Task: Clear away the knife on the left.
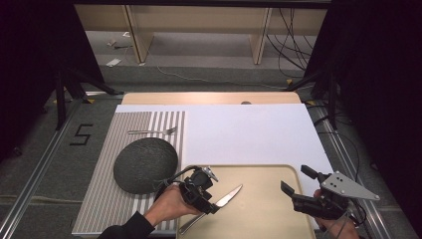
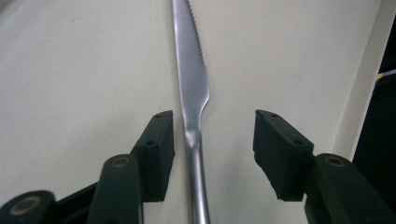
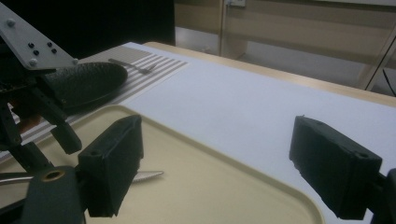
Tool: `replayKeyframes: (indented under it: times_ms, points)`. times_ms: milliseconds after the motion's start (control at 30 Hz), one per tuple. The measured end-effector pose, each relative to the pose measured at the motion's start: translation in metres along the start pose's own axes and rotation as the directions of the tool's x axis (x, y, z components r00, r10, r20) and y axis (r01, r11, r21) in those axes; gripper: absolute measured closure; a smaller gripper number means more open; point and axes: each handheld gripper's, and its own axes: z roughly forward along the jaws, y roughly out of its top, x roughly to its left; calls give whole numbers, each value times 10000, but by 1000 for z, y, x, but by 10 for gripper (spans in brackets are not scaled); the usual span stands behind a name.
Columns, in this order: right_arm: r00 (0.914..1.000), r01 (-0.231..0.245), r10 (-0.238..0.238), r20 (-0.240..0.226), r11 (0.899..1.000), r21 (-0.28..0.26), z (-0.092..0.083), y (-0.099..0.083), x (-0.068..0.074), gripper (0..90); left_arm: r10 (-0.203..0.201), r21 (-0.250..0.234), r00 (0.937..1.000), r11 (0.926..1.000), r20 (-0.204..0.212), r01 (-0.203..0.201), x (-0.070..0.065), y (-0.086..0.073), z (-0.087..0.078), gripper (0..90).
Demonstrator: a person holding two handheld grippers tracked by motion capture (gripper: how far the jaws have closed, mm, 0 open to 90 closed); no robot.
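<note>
A table knife (image 1: 226, 198) lies slantwise on the beige tray (image 1: 263, 219), blade toward the far right. My left gripper (image 1: 211, 199) sits low over its handle end. In the left gripper view the knife (image 2: 191, 79) runs straight ahead between the jaws of the left gripper (image 2: 212, 140), which stand apart on either side of the handle; neither pad touches it. My right gripper (image 1: 297, 180) hovers at the tray's right edge, wide open with nothing between its jaws. Seen from the right gripper (image 3: 217, 163), the knife's tip (image 3: 149, 175) rests on the tray (image 3: 210, 196).
A dark round plate (image 1: 145, 165) sits on a striped placemat (image 1: 107, 199) left of the tray, with a fork (image 1: 152, 131) beyond it. A white mat (image 1: 249, 134) covers the table behind the tray. Table edges lie close on the right and front.
</note>
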Motion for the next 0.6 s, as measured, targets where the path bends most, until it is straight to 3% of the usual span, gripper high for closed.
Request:
replayKeyframes:
  times_ms: [67,233,333,400,600]
  points:
    - [10000,8,-8,-7,10000,-3,0,0,0,185,294,98,9994,9995,195,-296,-3,1,4,520]
    - [10000,12,-12,8,10000,5,0,0,0,186,825,357,9966,9960,-79,-822,-8,4,14,705]
    - [10000,19,-19,2,10000,24,1,0,0,186,1292,418,9914,9909,-189,-1283,-7,4,20,797]
    - [10000,44,-43,-21,10000,14,1,0,0,187,1368,602,9904,9890,-213,-1353,-6,5,25,853]
    - [10000,19,-19,-15,10000,-9,1,0,0,187,1586,885,9867,9840,-360,-1549,-6,5,31,892]
